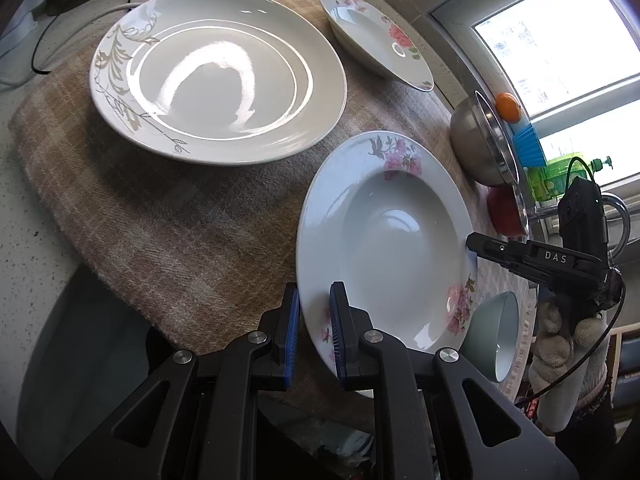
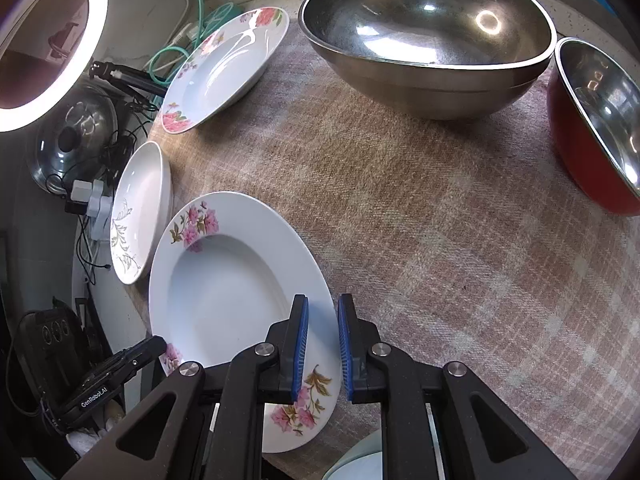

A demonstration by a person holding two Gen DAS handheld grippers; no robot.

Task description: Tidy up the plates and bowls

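Note:
A white deep plate with pink flowers (image 1: 384,240) (image 2: 224,292) is held by its rim at two opposite sides, just above the plaid cloth (image 2: 400,200). My left gripper (image 1: 314,320) is shut on the near rim, which sits between the blue pads. My right gripper (image 2: 323,344) is shut on the opposite rim. In the left wrist view, the right gripper's fingers (image 1: 492,246) meet the plate's far edge. A large white plate with a gold leaf pattern (image 1: 216,76) (image 2: 138,212) and a second flowered plate (image 1: 376,36) (image 2: 224,68) lie on the cloth.
A big steel bowl (image 2: 424,36) and a red bowl with a steel inside (image 2: 592,128) stand at the cloth's far side. A pale green bowl (image 1: 496,332) sits near the front edge. Cables, a pot lid (image 2: 74,136) and a ring light (image 2: 52,40) lie off to the left.

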